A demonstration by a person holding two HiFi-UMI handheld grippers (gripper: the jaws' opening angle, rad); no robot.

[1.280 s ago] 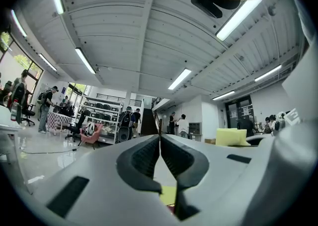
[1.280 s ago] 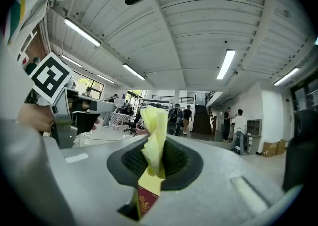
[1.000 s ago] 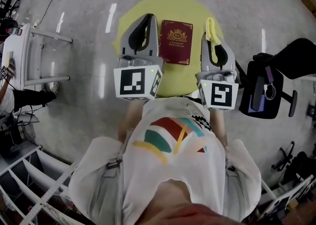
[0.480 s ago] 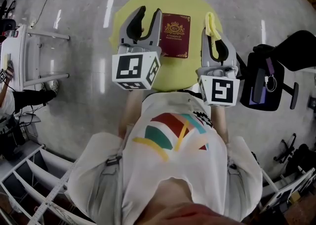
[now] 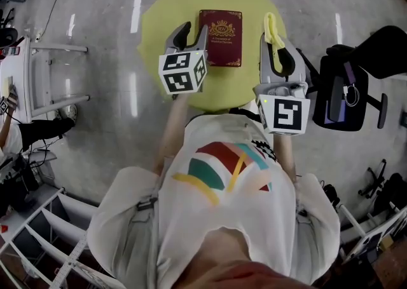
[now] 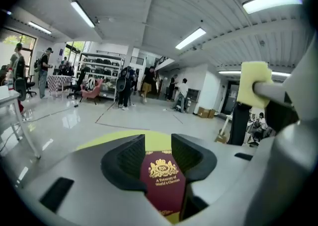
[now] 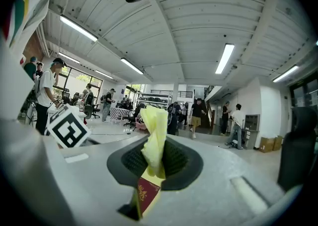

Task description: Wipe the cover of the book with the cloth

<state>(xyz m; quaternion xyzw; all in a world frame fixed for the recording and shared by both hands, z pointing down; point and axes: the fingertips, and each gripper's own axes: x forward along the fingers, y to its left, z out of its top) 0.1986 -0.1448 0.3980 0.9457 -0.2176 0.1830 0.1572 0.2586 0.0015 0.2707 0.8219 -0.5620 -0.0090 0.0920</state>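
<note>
Left gripper jaws just spread wide, pads clear of anything. It has dropped to the yellow table, upper centre, beside the book, probably to steady it. Right gripper pinches the cloth; wiping not begun.

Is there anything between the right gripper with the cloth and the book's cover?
Nothing visible does. The yellow cloth, pinched in the right gripper, is just right of the book, only yellow table between. The left gripper, whose empty jaws have just been opening, is at the book's left edge, outside that path.
</note>
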